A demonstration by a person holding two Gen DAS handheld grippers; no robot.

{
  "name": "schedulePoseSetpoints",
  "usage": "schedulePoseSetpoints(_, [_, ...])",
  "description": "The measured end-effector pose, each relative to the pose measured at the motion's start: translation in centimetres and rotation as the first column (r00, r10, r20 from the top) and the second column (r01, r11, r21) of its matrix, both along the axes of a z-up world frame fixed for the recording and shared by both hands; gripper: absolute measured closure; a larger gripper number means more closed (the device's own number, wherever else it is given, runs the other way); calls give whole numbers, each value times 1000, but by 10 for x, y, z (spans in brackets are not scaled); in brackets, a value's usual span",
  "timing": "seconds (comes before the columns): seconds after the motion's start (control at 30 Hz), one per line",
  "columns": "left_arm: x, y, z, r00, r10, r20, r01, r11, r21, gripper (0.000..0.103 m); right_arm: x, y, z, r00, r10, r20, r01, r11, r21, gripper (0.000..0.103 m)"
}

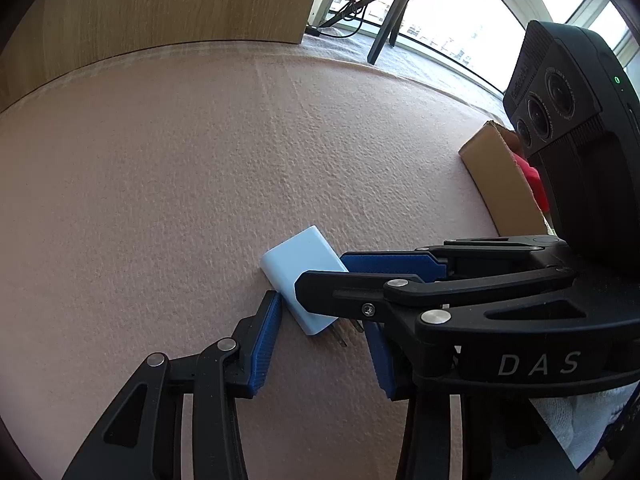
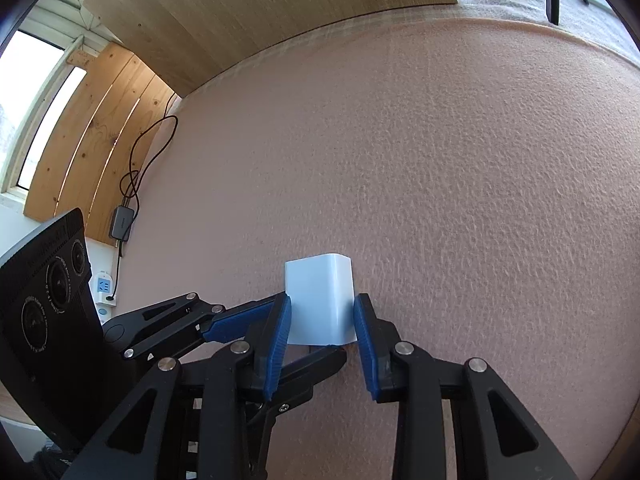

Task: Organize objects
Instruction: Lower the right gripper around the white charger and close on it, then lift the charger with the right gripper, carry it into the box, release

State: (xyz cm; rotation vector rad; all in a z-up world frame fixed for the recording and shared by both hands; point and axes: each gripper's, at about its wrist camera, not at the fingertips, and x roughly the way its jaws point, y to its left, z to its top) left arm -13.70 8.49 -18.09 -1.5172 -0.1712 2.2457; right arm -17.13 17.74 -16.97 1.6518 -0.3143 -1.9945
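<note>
Right hand-held gripper (image 2: 320,330) is nearest the task's thing: the white charger (image 2: 320,300) sits square between its blue pads at bottom centre of the right wrist view, both pads at or v. close to its side faces; looks like a light pinch, but firm contact can't be confirmed. Charger's long axis runs along that gripper's pointing line, prongs toward the camera, rounded end away, so the grip goes across the short width. In the left wrist view the same charger (image 1: 304,276) lies on the pink worktop (image 1: 200,180) at lower centre, tilted w/ body toward upper left and metal prongs (image 1: 340,336) toward lower right. Left hand-held gripper (image 1: 324,332) is partly open, pads either side of the prong end; left pad about touches the charger's lower edge, right pad is hidden behind the other tool, so a grip can't be told; prob. holding nothing. Right tool's black finger (image 1: 340,292) crosses over the charger from the right of frame. So both tools crowd one small item; the right one is better placed to lift. Farther off, right edge of the left view: an open cardboard box (image 1: 500,176) w/ something red (image 1: 534,184) inside, mostly hidden, likely the drop spot. Beyond, upper left, a wooden panel (image 1: 160,8).
</note>
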Motion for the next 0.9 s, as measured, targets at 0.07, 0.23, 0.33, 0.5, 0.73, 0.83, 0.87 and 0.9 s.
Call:
schedulePoseSetpoints(0.07, [0, 0, 0, 1000, 0, -3, 0, 1000, 1, 58, 0, 0, 0, 1000, -1, 1, 1, 1000, -3, 74])
schedulePoseSetpoints(0.23, [0, 2, 4, 1000, -1, -12, 1, 1000, 1, 59, 3, 6, 1, 1000, -9, -3, 9, 1000, -6, 74])
schedulePoseSetpoints(0.33, [1, 6, 11, 1000, -5, -27, 5, 1000, -2, 59, 7, 11, 6, 1000, -13, -11, 12, 1000, -12, 73])
schedulePoseSetpoints(0.5, [3, 19, 29, 998, -29, -64, 29, 1000, -7, 59, 13, 22, 21, 998, -35, -42, 34, 999, -25, 73])
schedulePoseSetpoints(0.73, [0, 54, 61, 988, -84, -133, 85, 996, 0, 59, 21, 55, 52, 989, -88, -119, 86, 996, -25, 73])
schedulePoseSetpoints(0.83, [-3, 76, 71, 981, -113, -159, 115, 993, 1, 59, 22, 73, 66, 982, -122, -147, 120, 992, -28, 73])
schedulePoseSetpoints(0.87, [-5, 83, 74, 978, -124, -166, 126, 992, 2, 59, 22, 80, 70, 979, -134, -155, 131, 991, -30, 73])
schedulePoseSetpoints(0.9, [-5, 91, 77, 976, -136, -172, 138, 990, 2, 59, 23, 86, 74, 976, -145, -163, 142, 989, -31, 73])
